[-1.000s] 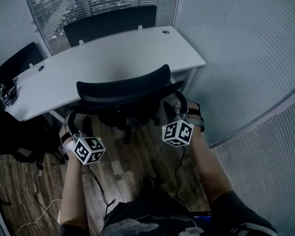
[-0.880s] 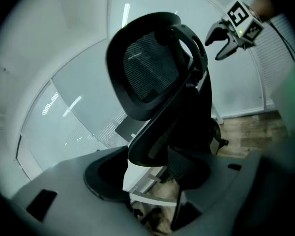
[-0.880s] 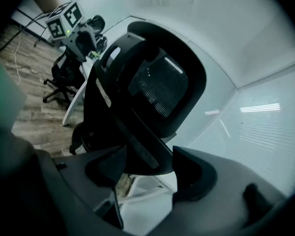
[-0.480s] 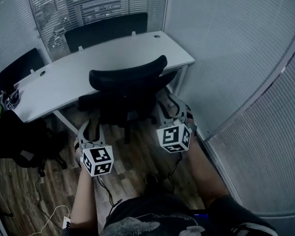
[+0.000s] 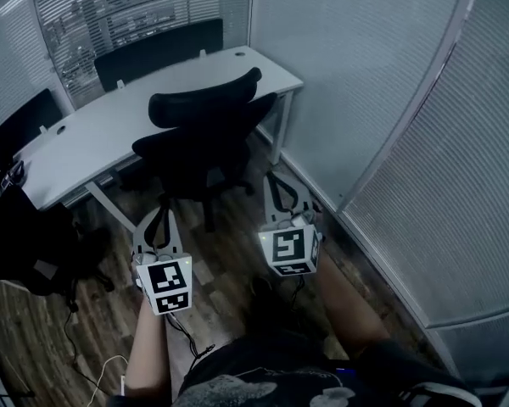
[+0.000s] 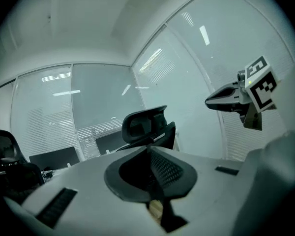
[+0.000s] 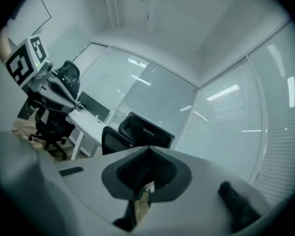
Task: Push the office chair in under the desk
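Trouble: with my left tool and right tool just closing shut on nothing, the office chair may be rolling back out.

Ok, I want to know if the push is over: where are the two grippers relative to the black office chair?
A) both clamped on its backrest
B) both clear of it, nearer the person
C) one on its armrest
B: the head view shows brown wooden floor between the black office chair and both the left gripper and the right gripper, whose jaws have just been closing with nothing between them.
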A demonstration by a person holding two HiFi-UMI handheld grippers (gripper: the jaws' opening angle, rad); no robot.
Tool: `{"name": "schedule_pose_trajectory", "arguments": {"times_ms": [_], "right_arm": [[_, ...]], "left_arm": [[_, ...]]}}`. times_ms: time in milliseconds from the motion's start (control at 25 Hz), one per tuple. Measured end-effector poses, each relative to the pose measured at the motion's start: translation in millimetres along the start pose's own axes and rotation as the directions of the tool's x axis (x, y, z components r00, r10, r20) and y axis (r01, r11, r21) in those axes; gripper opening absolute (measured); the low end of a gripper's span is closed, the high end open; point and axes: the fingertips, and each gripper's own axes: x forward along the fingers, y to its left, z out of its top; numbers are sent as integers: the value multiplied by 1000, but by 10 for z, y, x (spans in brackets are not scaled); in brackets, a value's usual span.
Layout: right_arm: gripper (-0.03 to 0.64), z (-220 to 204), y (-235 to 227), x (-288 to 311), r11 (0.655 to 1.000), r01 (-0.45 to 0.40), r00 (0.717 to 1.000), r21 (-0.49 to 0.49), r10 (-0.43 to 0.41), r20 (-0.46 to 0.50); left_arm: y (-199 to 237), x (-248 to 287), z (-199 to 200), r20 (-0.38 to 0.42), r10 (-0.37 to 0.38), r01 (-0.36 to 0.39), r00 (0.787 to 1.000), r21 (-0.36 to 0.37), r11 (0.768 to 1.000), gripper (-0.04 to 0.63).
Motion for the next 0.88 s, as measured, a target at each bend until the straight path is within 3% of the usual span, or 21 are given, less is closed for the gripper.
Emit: {"name": "schedule_pose_trajectory", "arguments": {"times_ms": [240, 480, 880], "right_arm": [[23, 106, 302, -659, 999, 24, 999, 42, -22, -46], [23, 146, 492, -1217, 995, 24, 996, 99, -15, -93], [23, -139, 462, -1650, 997, 63, 982, 52, -53, -180]], "left_arm": [[-155, -582, -64, 20, -101, 101, 995, -40, 994, 23], [-433, -935, -139, 20, -229, 230, 973, -75, 970, 21], [-879, -1163, -225, 11, -306, 306, 952, -82, 949, 20]]}}
